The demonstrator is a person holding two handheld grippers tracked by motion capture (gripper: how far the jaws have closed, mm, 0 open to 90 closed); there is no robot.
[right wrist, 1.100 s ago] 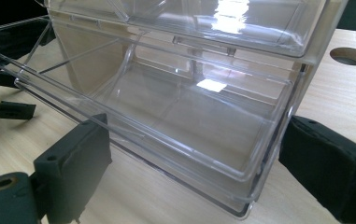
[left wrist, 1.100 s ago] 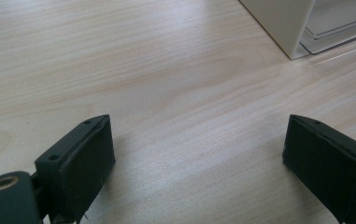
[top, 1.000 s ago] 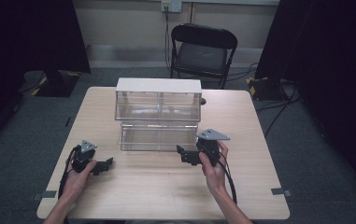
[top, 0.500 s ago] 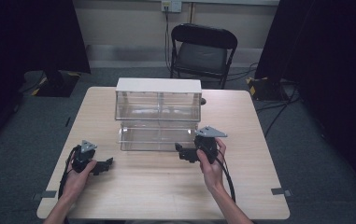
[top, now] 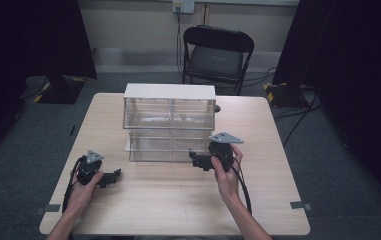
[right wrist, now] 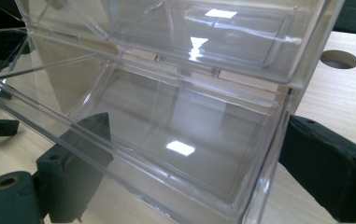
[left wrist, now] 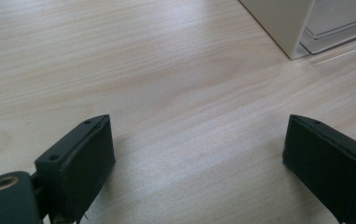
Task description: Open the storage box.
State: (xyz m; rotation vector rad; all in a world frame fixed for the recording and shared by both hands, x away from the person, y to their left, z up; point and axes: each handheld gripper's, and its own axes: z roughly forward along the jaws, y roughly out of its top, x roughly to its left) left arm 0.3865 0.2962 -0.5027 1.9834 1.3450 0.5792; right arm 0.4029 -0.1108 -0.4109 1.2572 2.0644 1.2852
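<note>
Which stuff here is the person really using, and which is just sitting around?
In use:
- clear drawer box, lower drawer pulled out
- right gripper, jaws open around the drawer's corner
- left gripper, open, resting on the table

Just around:
- black folding chair
- floor cables

High view sits above the person's edge of the table point(top: 178, 200), looking forward and down at the whole top plus a chair point(top: 217, 55) behind. Left gripper view skims low over bare wood; right gripper view is right up against the clear drawer unit point(right wrist: 175, 93), whose corner both share.
</note>
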